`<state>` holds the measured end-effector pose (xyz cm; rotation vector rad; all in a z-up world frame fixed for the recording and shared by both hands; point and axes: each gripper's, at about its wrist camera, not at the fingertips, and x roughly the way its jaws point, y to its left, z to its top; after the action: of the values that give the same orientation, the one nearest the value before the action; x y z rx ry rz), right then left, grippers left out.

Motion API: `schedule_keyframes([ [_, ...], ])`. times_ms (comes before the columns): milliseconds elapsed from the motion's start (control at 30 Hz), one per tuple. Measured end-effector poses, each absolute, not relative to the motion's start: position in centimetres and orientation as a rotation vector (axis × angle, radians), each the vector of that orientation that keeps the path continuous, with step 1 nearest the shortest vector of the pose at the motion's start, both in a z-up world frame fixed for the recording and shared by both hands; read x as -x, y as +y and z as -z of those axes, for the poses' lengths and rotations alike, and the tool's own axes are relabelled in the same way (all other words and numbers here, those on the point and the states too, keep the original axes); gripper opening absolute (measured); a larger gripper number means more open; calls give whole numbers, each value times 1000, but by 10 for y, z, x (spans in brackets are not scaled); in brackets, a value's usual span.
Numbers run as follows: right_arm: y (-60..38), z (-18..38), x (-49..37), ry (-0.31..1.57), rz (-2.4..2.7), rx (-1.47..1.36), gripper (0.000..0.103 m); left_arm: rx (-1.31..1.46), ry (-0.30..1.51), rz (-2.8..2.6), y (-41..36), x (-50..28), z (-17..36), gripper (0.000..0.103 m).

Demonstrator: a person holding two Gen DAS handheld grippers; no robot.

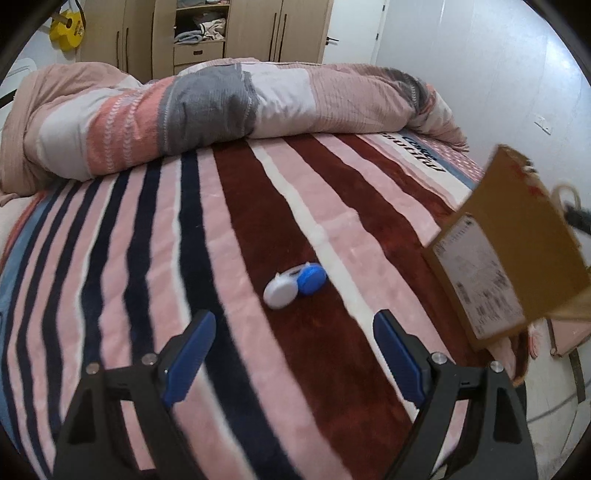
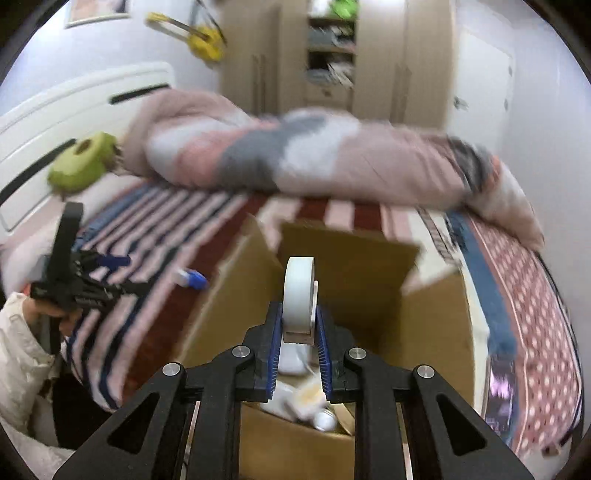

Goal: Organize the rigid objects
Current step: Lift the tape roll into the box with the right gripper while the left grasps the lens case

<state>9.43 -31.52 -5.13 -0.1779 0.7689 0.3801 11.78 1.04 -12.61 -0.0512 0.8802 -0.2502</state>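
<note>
A white and blue contact lens case (image 1: 294,285) lies on the striped blanket, just ahead of my left gripper (image 1: 295,325), which is open and empty. It also shows in the right wrist view (image 2: 192,278), with the left gripper (image 2: 110,263) beside it. My right gripper (image 2: 298,317) is shut on a white round object on a stand (image 2: 300,295) and holds it over the open cardboard box (image 2: 236,295). The box (image 1: 517,240) stands at the bed's right edge. Several pale items lie inside the box.
A rolled pink and grey duvet (image 1: 184,110) lies across the far side of the bed. A green item (image 2: 79,166) sits by the white headboard. Wardrobes (image 1: 229,29) stand behind. The bed's edge and floor are at the right.
</note>
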Motion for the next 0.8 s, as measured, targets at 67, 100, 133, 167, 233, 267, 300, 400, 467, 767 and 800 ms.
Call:
schedule_keyframes([
  [67, -321, 60, -98, 783, -376, 166, 20, 61, 893, 228, 5, -135, 140, 85],
  [100, -323, 62, -99, 785, -389, 151, 25, 71, 905, 221, 3, -143, 146, 85],
  [133, -324, 62, -97, 778, -400, 146, 31, 82, 917, 209, 0, -152, 154, 85],
  [167, -323, 62, -96, 770, -408, 144, 33, 85, 924, 202, -1, -158, 158, 85],
  [233, -327, 60, -95, 759, -422, 134, 33, 87, 941, 175, -5, -169, 169, 85],
  [267, -328, 58, -95, 752, -431, 124, 33, 93, 949, 163, -7, -174, 175, 85],
  [300, -328, 59, -94, 746, -436, 117, 33, 102, 954, 153, -8, -178, 179, 84],
  [400, -330, 57, -93, 733, -442, 103, 33, 111, 956, 137, -14, -186, 187, 71],
  [467, -331, 58, -96, 729, -446, 96, 33, 89, 952, 111, -17, -188, 188, 55],
  [767, -325, 56, -93, 720, -471, 91, 33, 113, 892, 133, -9, -165, 161, 55],
  [800, -325, 56, -94, 718, -476, 93, 33, 111, 880, 140, -8, -160, 153, 55],
])
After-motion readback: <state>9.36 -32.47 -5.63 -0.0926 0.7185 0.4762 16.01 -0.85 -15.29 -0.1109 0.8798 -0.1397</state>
